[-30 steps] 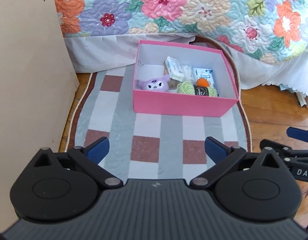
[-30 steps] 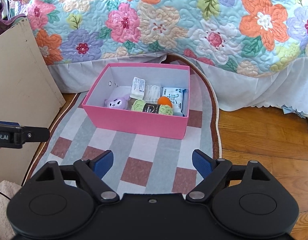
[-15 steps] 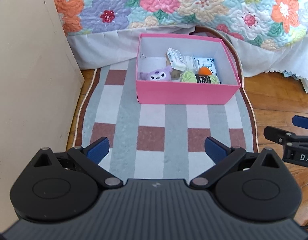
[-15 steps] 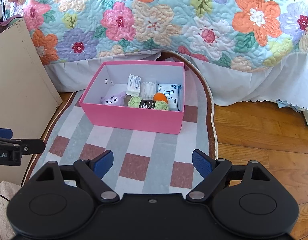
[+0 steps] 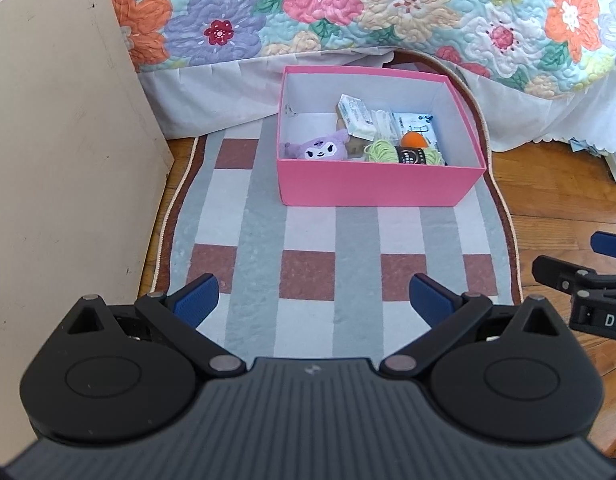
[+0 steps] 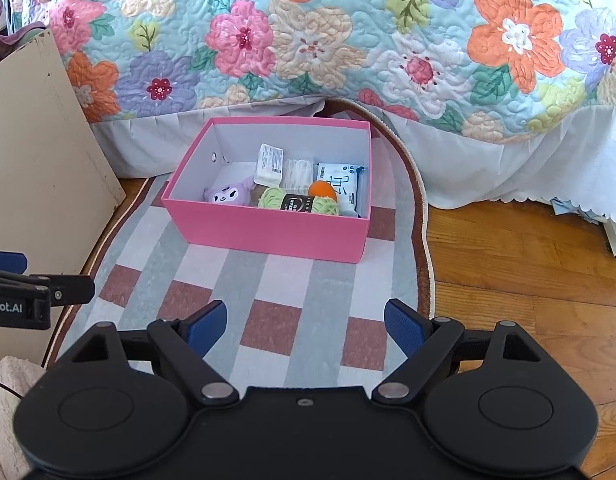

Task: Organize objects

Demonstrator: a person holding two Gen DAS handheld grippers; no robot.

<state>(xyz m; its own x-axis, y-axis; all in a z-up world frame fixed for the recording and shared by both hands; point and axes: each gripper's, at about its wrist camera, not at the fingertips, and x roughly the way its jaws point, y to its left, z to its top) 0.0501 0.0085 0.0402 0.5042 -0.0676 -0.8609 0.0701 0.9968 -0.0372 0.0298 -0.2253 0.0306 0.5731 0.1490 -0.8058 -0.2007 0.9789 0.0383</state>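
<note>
Both tools, left tool (image 5: 313, 296) and right tool (image 6: 306, 322), hang released and empty over a checked rug (image 6: 268, 280). Beyond them on the rug sits a pink box (image 6: 268, 232) holding a purple plush (image 6: 228, 194), green yarn (image 6: 274, 200) and packets, just before a floral-quilted bed (image 6: 348, 40).

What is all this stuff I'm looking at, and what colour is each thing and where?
Box: one, pink, on the rug.
Plush toy: one, purple, box's left front.
Yarn skein: one, green with black band, box's front.
Ball: one, orange, behind the yarn.
Small packet: one, white, toward the box's back.
Tissue pack: one, white and blue, box's right side.
Rug: one, checked grey, white and brown, on wooden floor.
Quilt: one, floral, hanging behind the box.
Board: one, beige, left.
Left gripper: black, blue pads, open.
Right gripper: same, open.
</note>
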